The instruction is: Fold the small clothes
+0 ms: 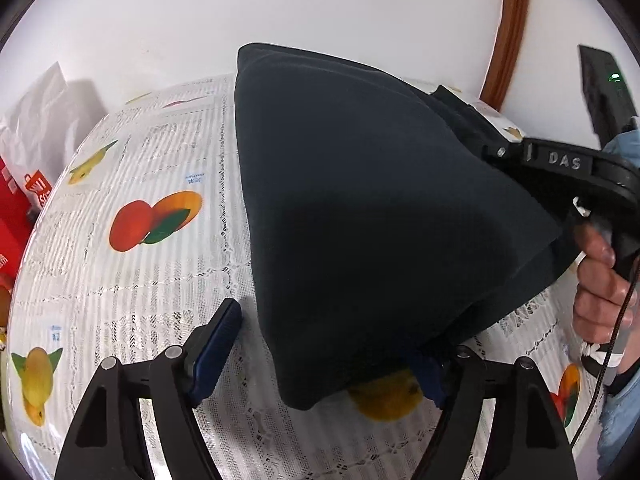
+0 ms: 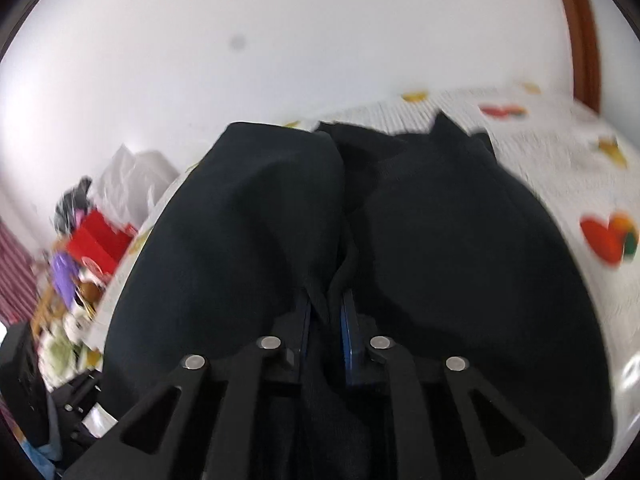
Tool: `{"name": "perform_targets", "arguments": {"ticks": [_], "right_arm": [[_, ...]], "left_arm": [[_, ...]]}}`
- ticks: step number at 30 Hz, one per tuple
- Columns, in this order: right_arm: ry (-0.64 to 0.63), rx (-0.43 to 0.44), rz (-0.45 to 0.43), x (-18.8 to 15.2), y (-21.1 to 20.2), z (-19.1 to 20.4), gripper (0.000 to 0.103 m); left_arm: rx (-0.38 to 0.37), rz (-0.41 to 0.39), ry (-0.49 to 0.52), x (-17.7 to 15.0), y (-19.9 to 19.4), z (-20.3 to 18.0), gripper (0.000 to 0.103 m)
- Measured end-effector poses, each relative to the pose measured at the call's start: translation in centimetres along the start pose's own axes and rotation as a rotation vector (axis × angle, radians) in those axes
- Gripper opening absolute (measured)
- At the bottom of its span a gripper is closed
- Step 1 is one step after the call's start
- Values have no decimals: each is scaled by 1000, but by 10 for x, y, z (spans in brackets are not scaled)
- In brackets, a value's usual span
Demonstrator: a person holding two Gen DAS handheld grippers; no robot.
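A dark navy garment (image 1: 360, 208) hangs lifted over the fruit-print tablecloth (image 1: 152, 272). In the left wrist view my left gripper (image 1: 320, 356) is open; its left pad (image 1: 218, 344) is bare and the cloth's lower corner drapes over the right pad. My right gripper (image 1: 500, 152) comes in from the right and pinches the garment's upper edge. In the right wrist view the right gripper (image 2: 325, 320) is shut on a bunched fold of the garment (image 2: 460, 240), which fills most of the view.
A red box (image 1: 12, 208) and a white plastic bag (image 1: 36, 120) stand at the table's left edge. Cluttered items (image 2: 76, 280) lie left in the right wrist view. A white wall and a brown door frame (image 1: 508, 32) are behind.
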State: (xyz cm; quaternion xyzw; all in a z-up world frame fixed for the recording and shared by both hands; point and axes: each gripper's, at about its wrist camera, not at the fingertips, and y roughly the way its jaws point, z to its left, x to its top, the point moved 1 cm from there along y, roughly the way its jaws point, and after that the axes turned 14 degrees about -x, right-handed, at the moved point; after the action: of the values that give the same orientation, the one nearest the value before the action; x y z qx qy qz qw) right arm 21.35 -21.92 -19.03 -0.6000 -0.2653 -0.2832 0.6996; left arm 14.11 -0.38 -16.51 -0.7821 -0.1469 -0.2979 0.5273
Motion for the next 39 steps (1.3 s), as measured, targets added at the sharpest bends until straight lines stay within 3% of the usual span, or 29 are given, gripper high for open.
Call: {"name": "perform_targets", "arguments": {"ticks": [5,7,9,11,14,21,26,27,31,32,36,39], "right_arm": [[12,51,-219,10,-54,-23,8],[59,5,-266,10,-68,-43,8],[72,-68,-236,11,-62,-54,9],[63,-127,-138,7,-44,-66,9],[40,-137,-31,-6,-22,-71,11],[-23,-110,-78,6,-45,-78,42],[-47,-70,-1,21,-25,-72,43],[-42,-73,24,23,-17,-72,42],[-6,-43,95,23,4,-70,14],[-15,-44,87,23,3,-68,12],[-41,-62,-23,30,-24,-65,7],[16,43,-149,38,-66,-80,7]], "left_arm": [[4,-1,-1,0,0,2,78],[4,-1,2,0,-1,2,78],[5,-1,6,0,0,1,78],[7,-2,8,-3,-2,0,78],[5,2,8,-2,-1,0,78],[-78,2,10,1,-9,-2,76],[-89,12,19,10,3,-15,76],[-82,21,23,12,5,-19,76],[-30,29,53,12,14,-26,80],[-27,29,54,12,15,-26,81],[3,16,46,10,17,-28,82],[9,16,32,9,16,-26,82]]}}
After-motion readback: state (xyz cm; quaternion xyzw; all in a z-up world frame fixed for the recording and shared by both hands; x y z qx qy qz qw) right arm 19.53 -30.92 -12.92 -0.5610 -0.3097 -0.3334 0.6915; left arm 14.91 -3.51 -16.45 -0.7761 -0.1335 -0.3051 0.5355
